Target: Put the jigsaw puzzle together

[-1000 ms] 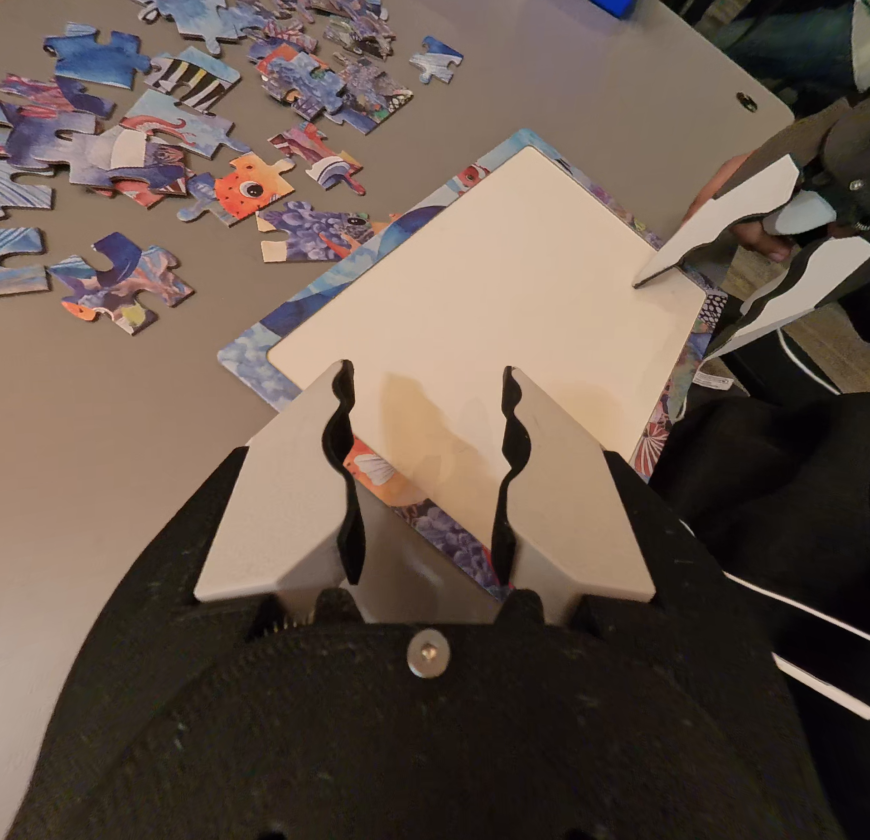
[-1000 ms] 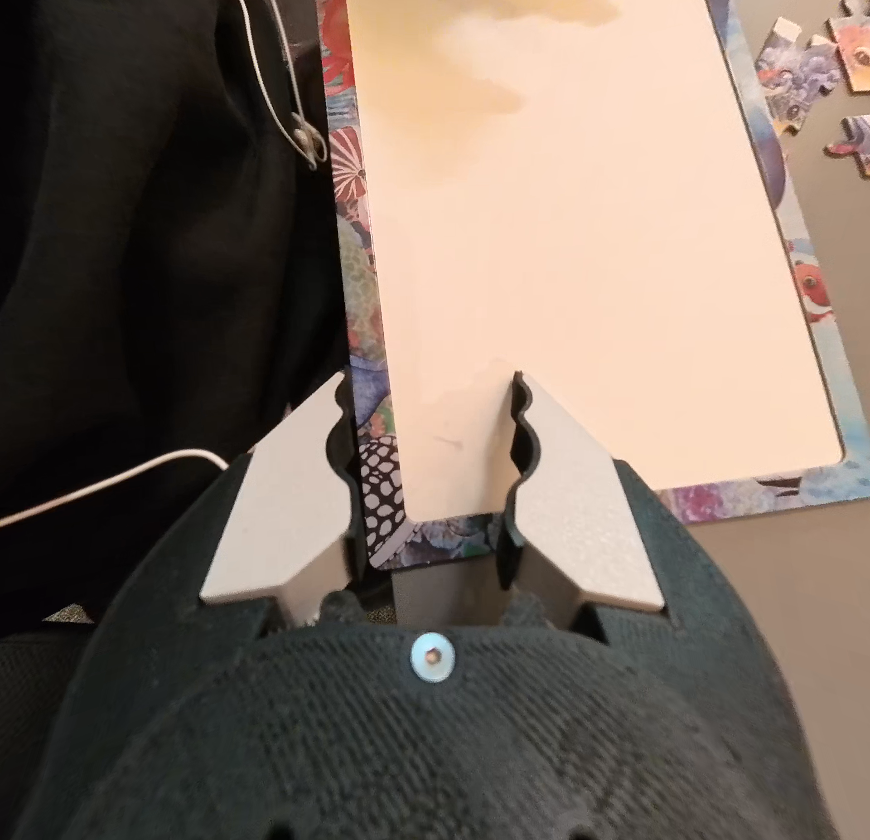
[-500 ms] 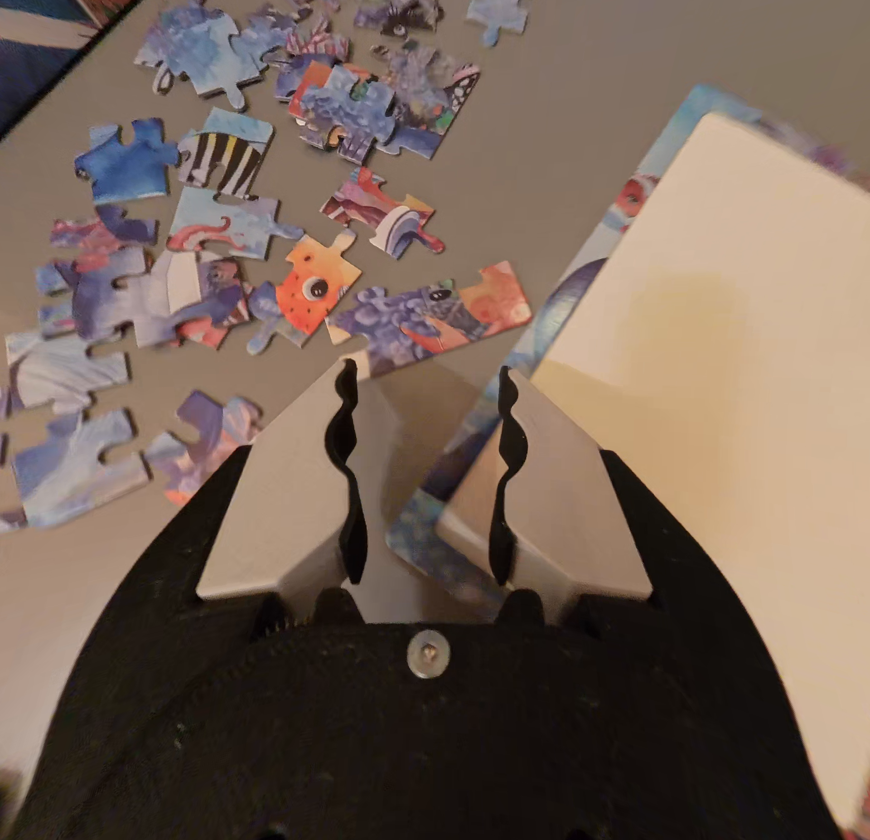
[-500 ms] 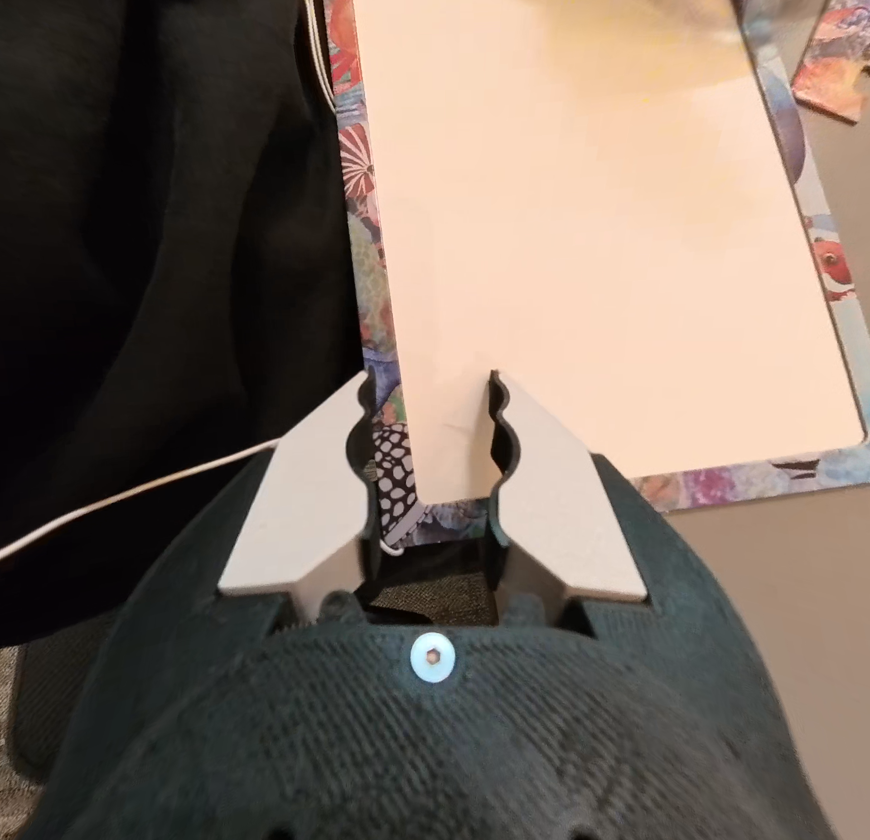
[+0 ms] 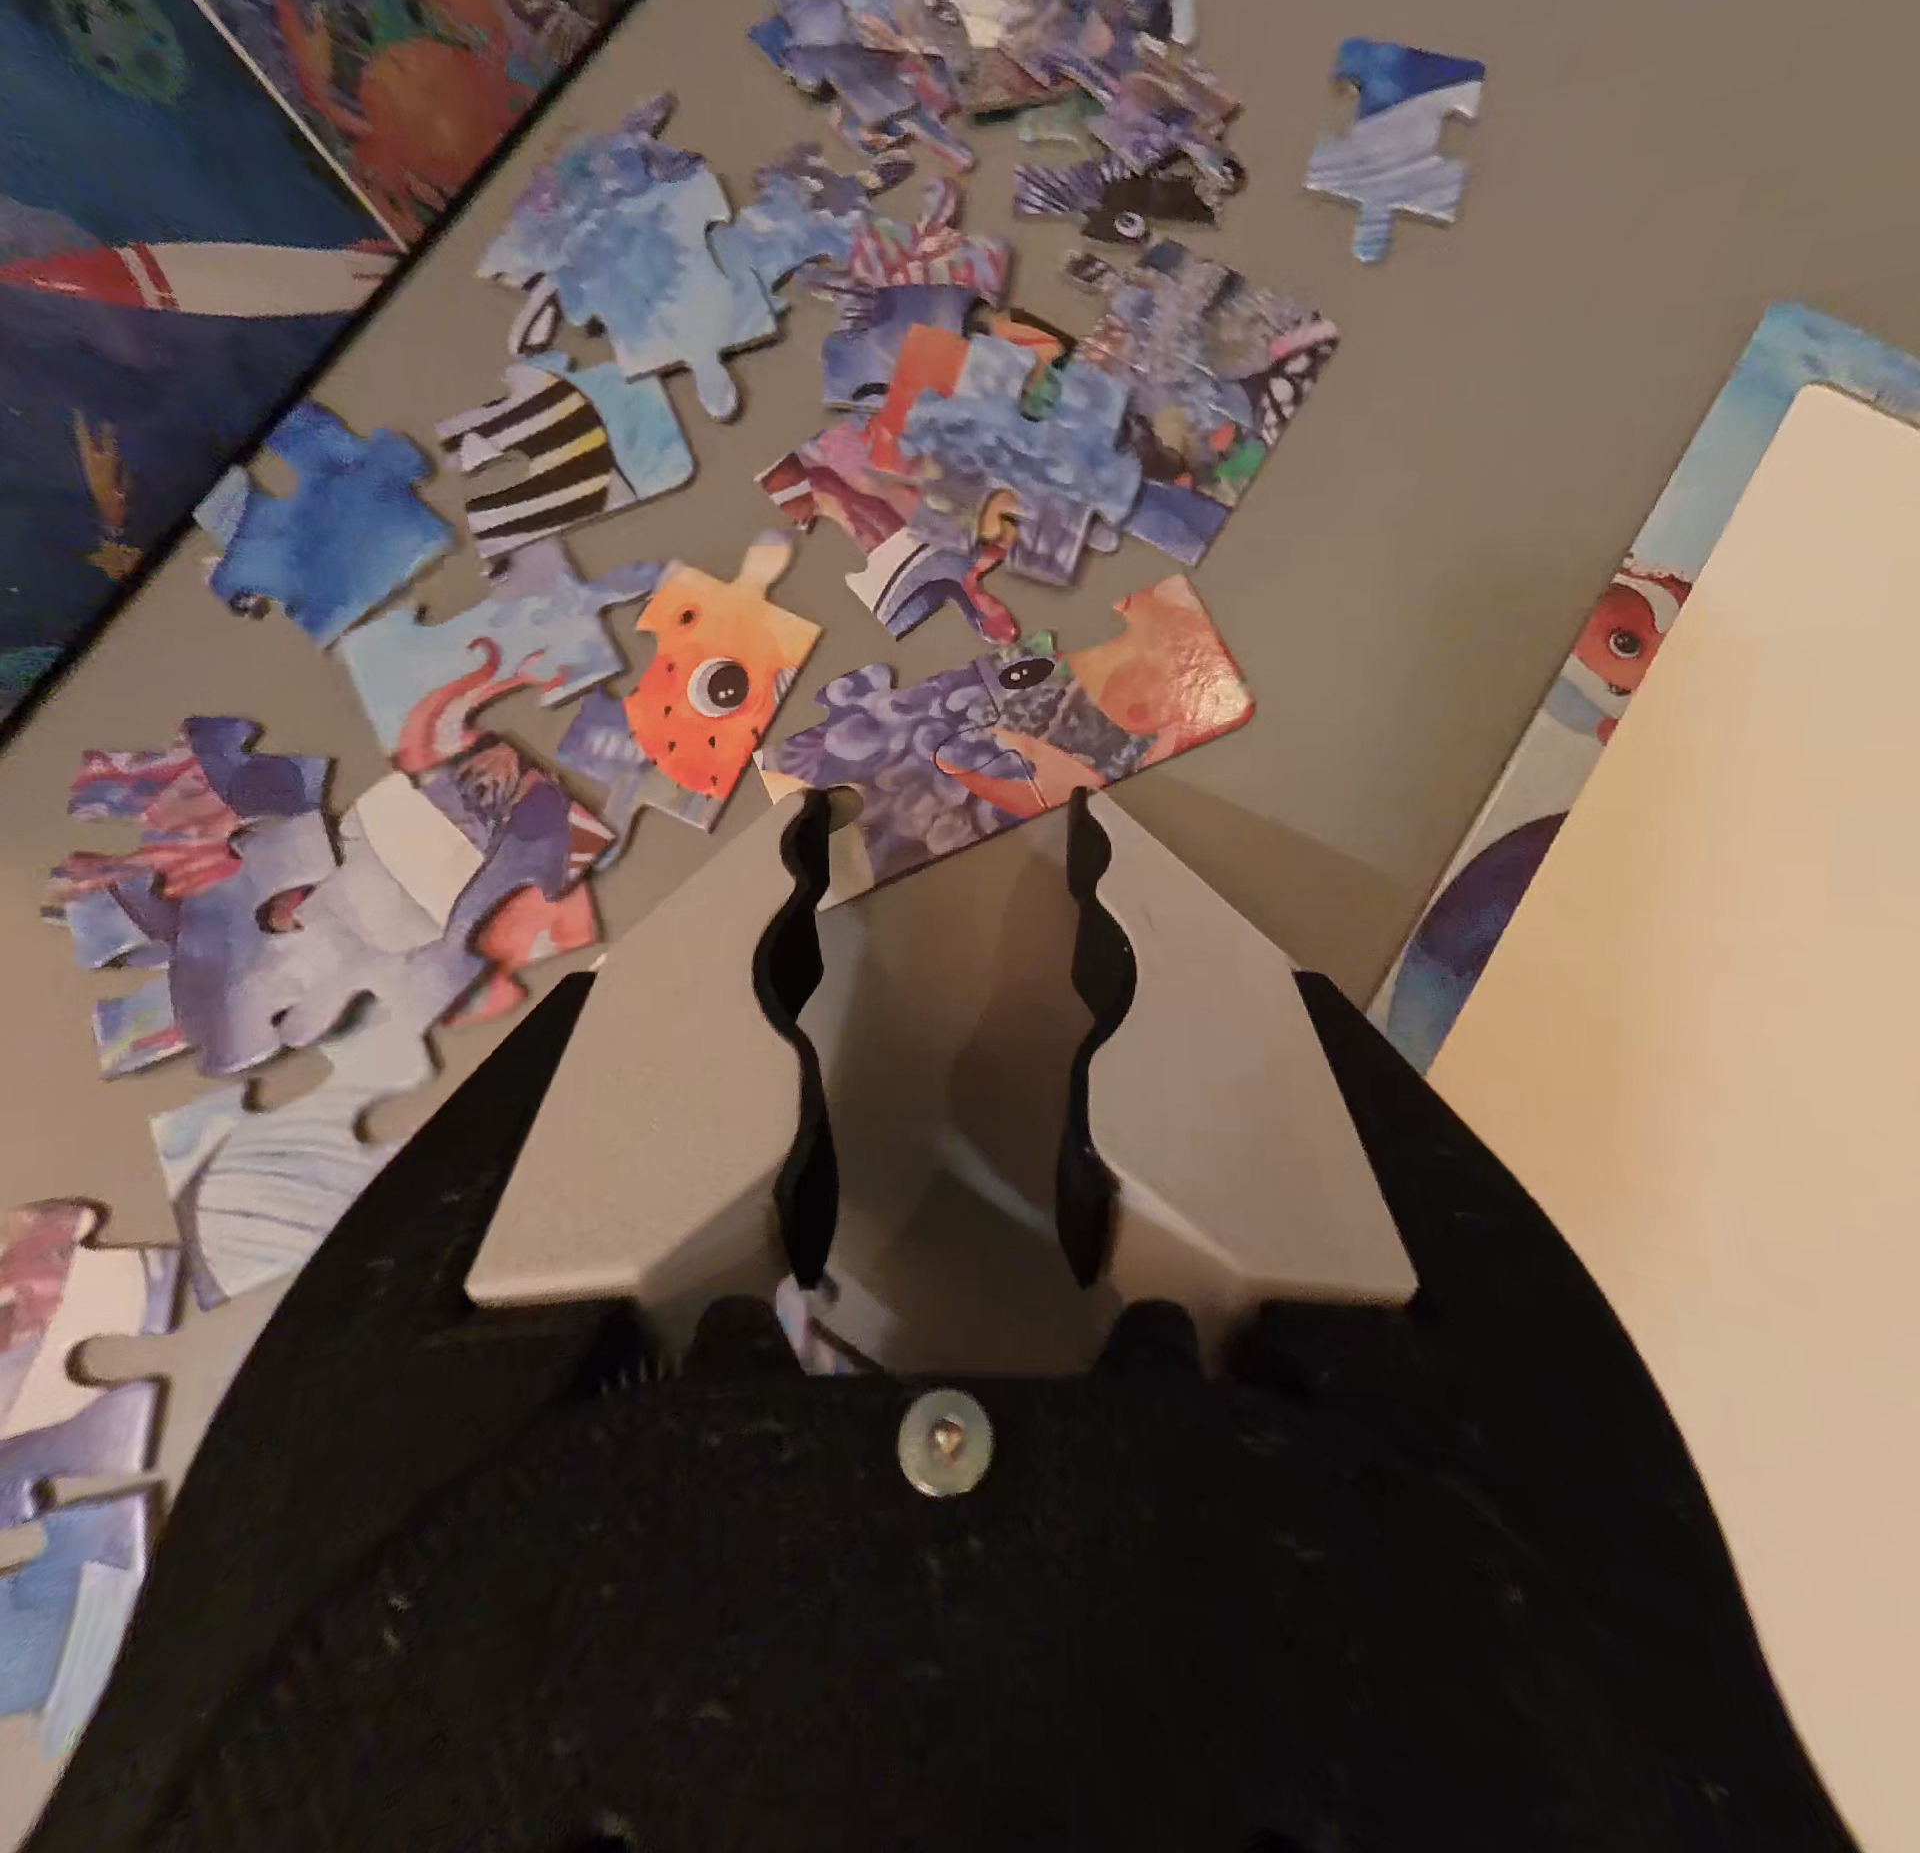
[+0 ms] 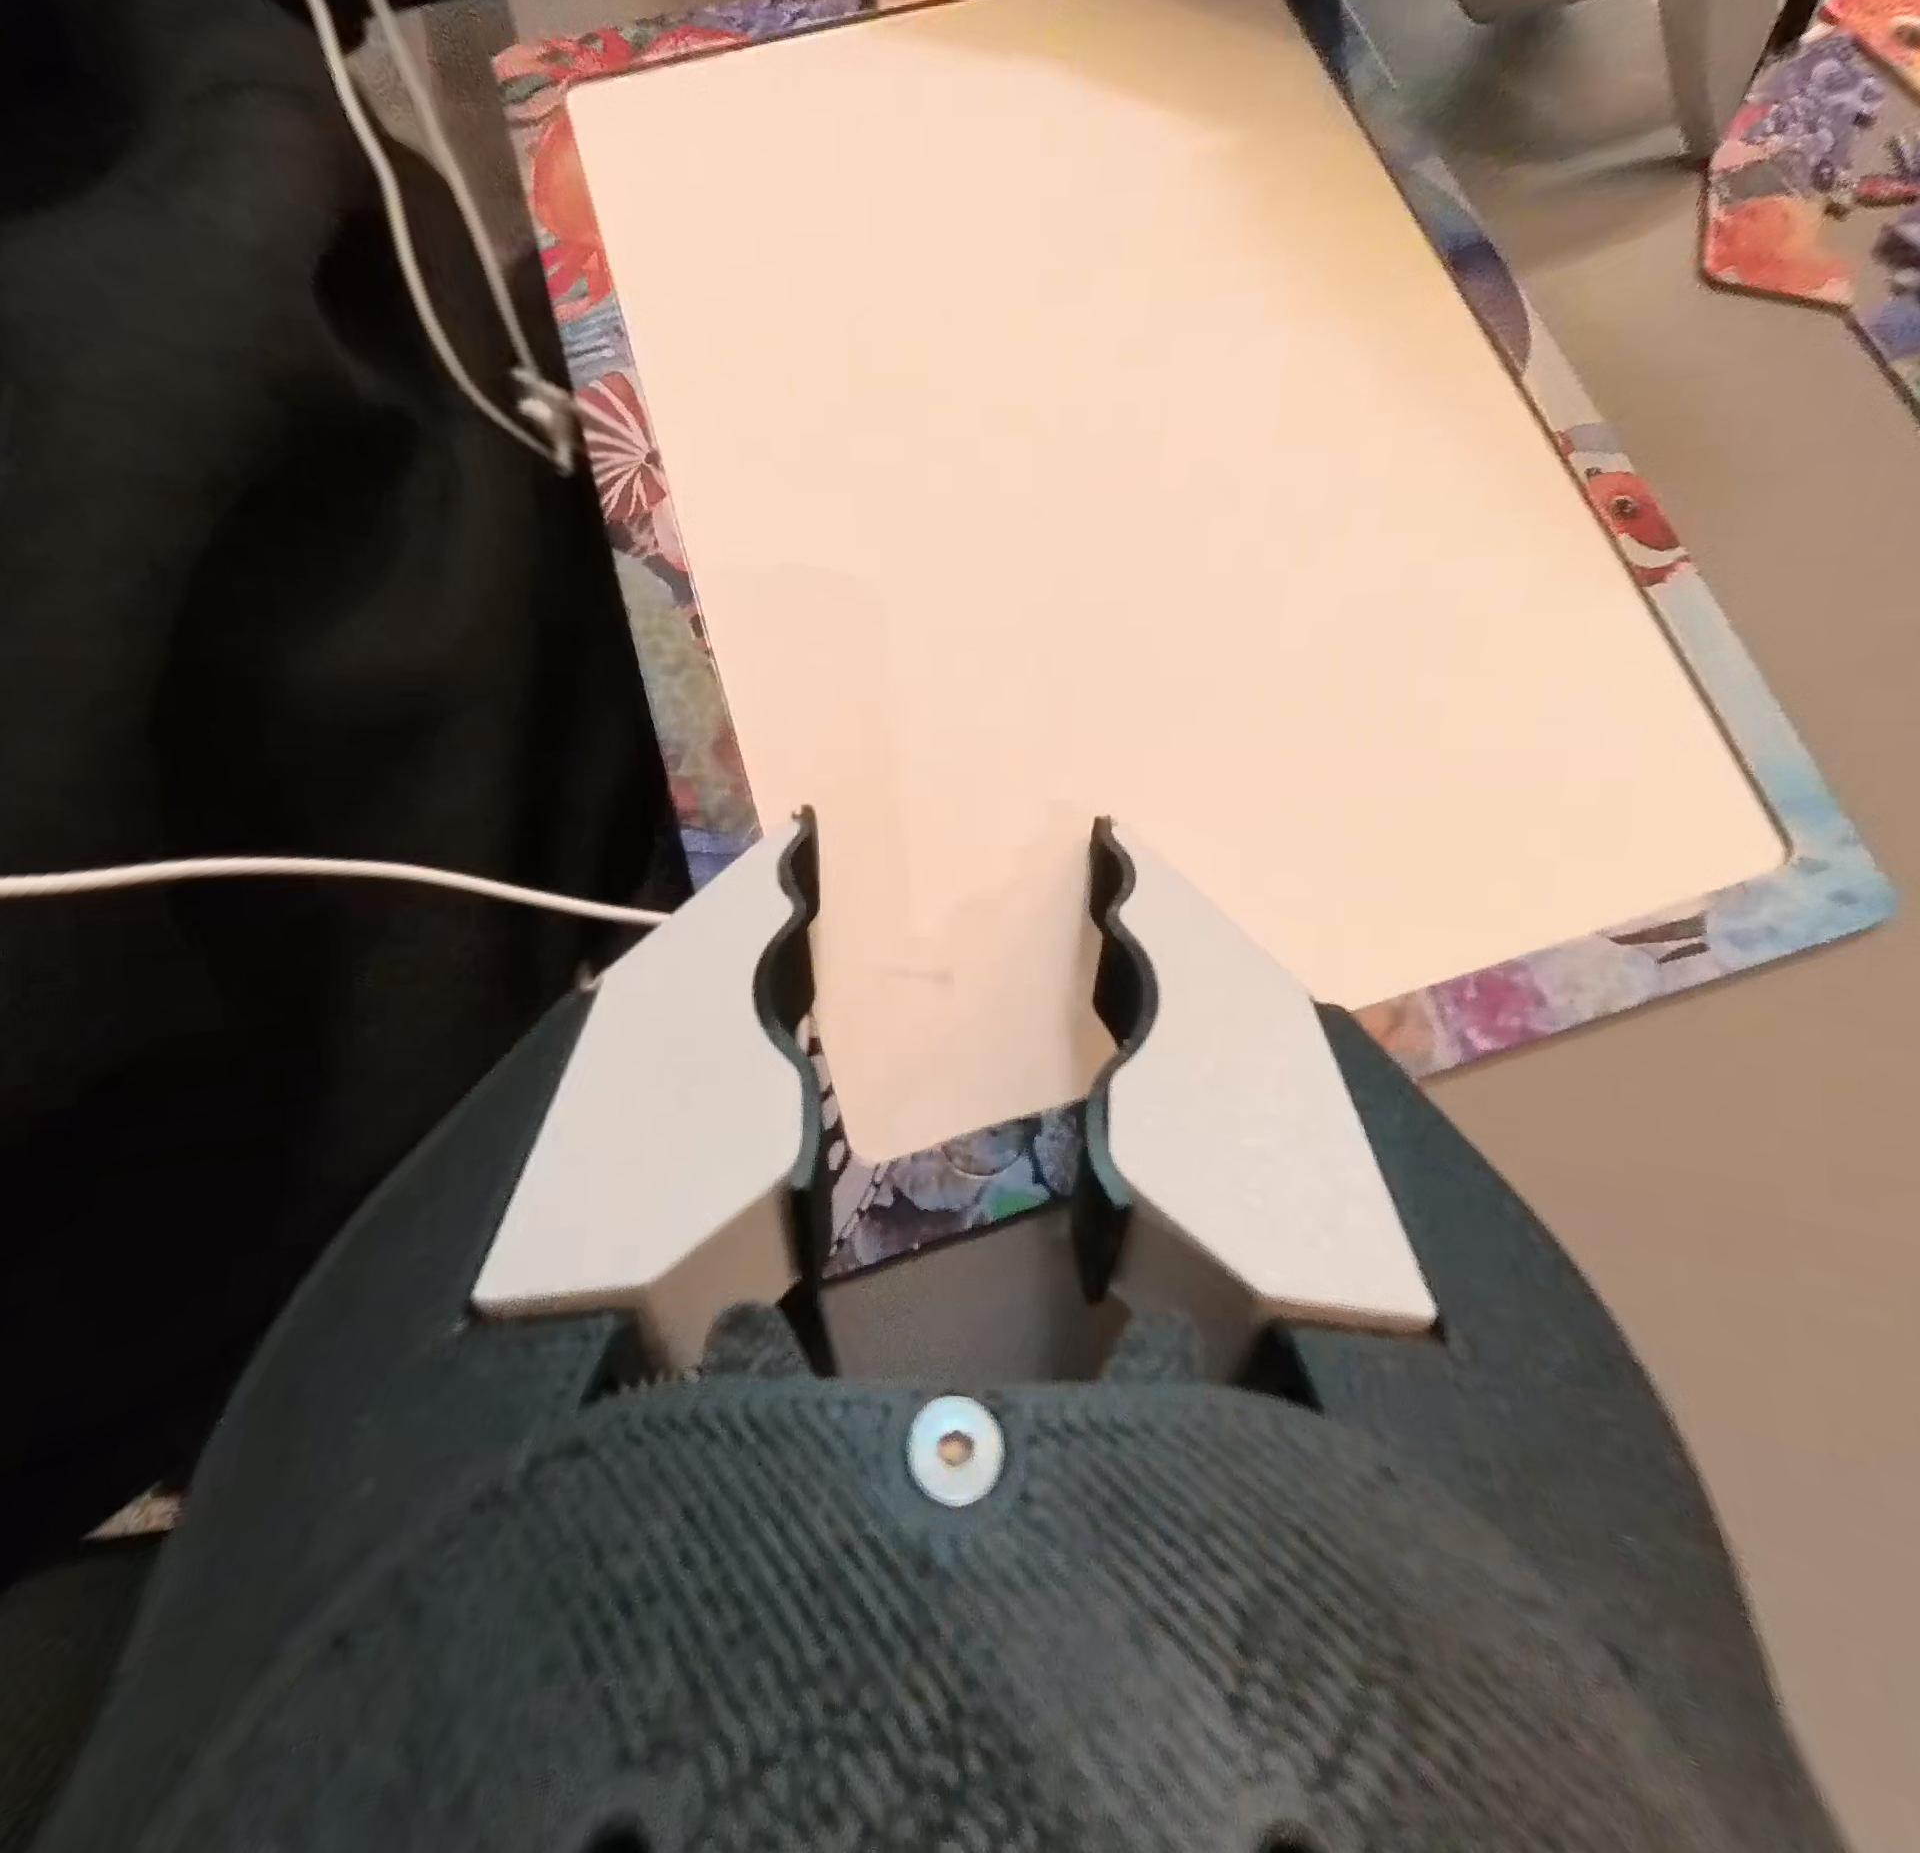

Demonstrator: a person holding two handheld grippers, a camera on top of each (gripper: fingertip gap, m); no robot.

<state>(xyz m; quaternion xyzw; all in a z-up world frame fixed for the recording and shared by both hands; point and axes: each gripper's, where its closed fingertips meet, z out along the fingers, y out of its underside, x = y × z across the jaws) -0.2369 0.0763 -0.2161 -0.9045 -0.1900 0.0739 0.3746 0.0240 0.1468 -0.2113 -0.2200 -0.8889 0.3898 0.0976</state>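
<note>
Many loose jigsaw pieces (image 5: pixel 582 453) lie face up on the grey table. A joined purple-and-orange pair (image 5: pixel 1018 733) lies just beyond my left gripper (image 5: pixel 945 816), which is open and empty low over the table. An orange fish piece (image 5: pixel 717 681) lies to its left. The puzzle tray (image 5: pixel 1558 660) has a cream empty inside and a printed sea border. It lies to the right. My right gripper (image 6: pixel 951 837) is open and empty over the tray's near corner (image 6: pixel 935 1180). The left gripper (image 6: pixel 1558 37) shows blurred at the top right of the right wrist view.
The printed puzzle box lid (image 5: pixel 156 245) lies at the far left. A person's black clothing (image 6: pixel 260 556) with a white cord (image 6: pixel 312 873) sits along the tray's left side. A few pieces (image 6: pixel 1787 172) lie beyond the tray's far right corner.
My left gripper has swung left off the tray to the loose pieces, still open. My right gripper has shifted a little over the tray's near corner.
</note>
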